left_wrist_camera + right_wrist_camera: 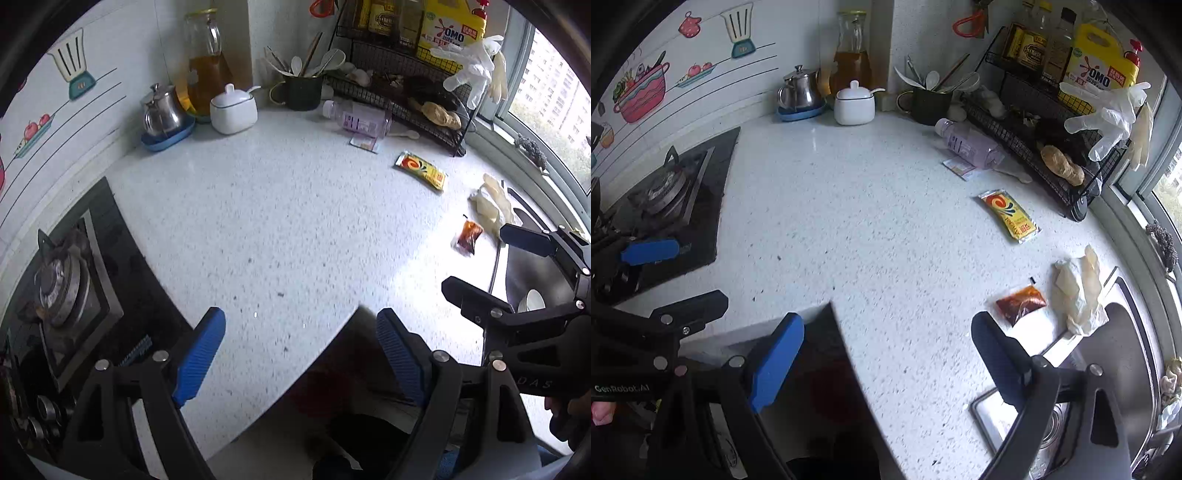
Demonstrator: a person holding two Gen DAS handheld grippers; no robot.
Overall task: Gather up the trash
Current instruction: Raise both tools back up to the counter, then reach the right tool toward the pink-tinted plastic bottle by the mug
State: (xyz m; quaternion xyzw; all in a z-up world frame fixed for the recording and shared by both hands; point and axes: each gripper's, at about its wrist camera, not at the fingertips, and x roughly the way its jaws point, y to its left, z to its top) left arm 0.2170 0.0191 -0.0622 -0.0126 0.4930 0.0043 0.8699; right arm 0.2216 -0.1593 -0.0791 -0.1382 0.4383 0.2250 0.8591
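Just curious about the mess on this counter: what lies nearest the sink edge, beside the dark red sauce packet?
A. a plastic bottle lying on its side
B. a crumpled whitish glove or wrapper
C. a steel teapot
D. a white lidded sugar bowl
B: the crumpled whitish glove or wrapper lies right beside the red sauce packet at the sink edge; the other things sit farther back on the counter.

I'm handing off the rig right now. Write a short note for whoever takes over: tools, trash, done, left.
Left tool: open, empty. Right tool: open, empty.
Trash on the countertop: yellow sachet, red sauce packet, crumpled tissue by the sink, plastic bottle lying beside the wire rack.
Done: nothing visibly collected.
Left: all four; the sauce packet is nearest the right tool.
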